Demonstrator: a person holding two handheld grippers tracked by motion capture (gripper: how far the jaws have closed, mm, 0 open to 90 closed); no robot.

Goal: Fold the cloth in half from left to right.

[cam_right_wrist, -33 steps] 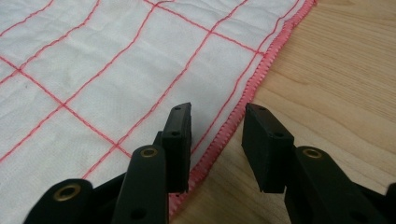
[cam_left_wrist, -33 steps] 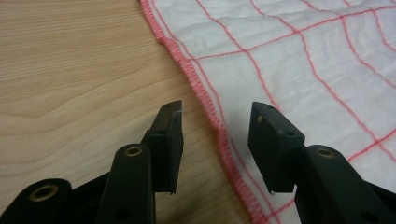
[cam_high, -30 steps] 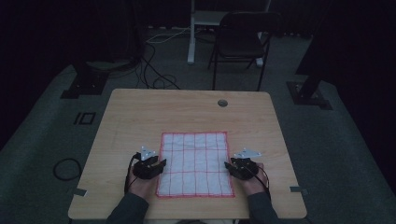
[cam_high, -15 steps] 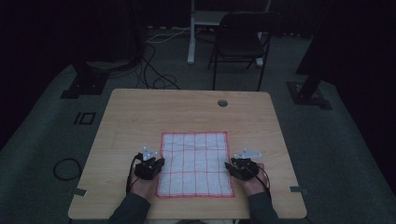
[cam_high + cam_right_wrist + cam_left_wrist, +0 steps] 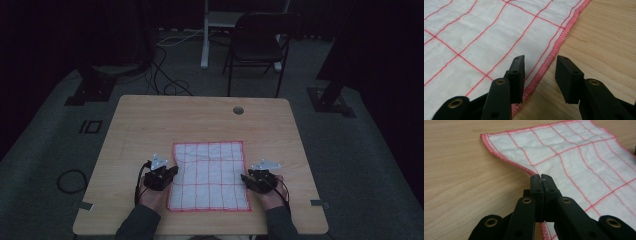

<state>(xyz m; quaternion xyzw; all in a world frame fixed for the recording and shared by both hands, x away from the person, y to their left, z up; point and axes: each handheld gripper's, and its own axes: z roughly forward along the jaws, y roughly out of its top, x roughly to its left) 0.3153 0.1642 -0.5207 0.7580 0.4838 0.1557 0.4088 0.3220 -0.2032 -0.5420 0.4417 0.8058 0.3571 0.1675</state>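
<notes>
Cloth (image 5: 210,175), white with a red grid and red hem, lies flat on the near half of the wooden table (image 5: 150,125), between the 2 hand-held grippers. Left gripper (image 5: 541,180): jaws pressed together on the cloth's left hem, with the edge just beyond them lifted slightly off the wood. Right gripper (image 5: 540,68): jaws apart, straddling the right hem, 1 over the fabric and 1 over bare wood, not yet closed. In the high view both the left gripper (image 5: 167,173) and the right gripper (image 5: 248,178) sit at opposite side edges. Judged progress: early stage of what looks like a fold or lift. 1 of 2 grasps is made; the second grasp and all movement of the cloth remain.
</notes>
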